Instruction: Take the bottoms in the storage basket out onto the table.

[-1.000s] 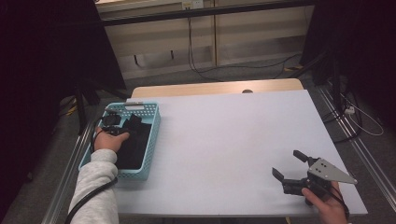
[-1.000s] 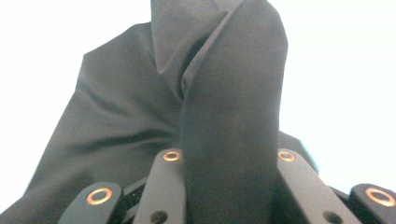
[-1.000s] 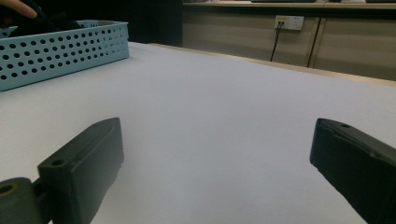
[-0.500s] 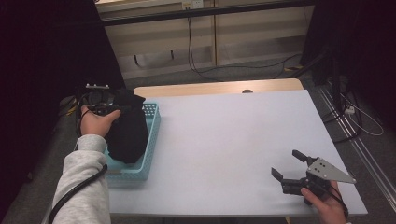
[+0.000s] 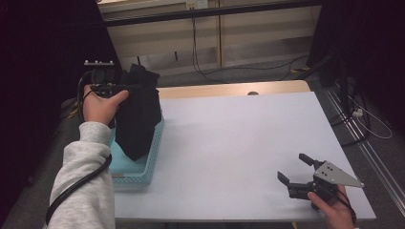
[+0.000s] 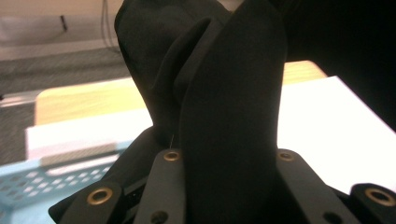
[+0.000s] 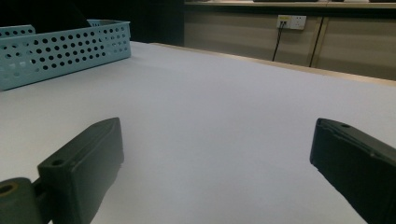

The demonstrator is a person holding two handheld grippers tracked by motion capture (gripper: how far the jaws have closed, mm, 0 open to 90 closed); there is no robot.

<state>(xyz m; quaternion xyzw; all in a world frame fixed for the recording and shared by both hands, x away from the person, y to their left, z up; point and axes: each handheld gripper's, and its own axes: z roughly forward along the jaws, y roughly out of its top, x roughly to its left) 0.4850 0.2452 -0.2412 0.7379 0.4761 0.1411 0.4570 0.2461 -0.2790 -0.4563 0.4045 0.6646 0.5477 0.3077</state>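
A black cloth (image 5: 138, 119) hangs from my left gripper (image 5: 125, 88), which is raised above the light blue perforated basket (image 5: 138, 171) at the table's left edge. The cloth's lower end still reaches down into the basket. In the left gripper view the black cloth (image 6: 224, 93) is bunched between the jaws, which are shut on it. My right gripper (image 5: 296, 168) rests low near the table's front right corner. Its jaws stand wide apart over bare white tabletop, with nothing between the fingers (image 7: 88, 158).
The white table (image 5: 239, 138) has a wooden strip (image 5: 229, 89) along its far edge. The blue basket (image 7: 56, 46) sits far off to the left in the right gripper view. Cables and a wall socket (image 7: 289, 21) lie beyond the table.
My left gripper has risen from inside the basket, lifting the black cloth up out of it. The right gripper has stayed where it was.
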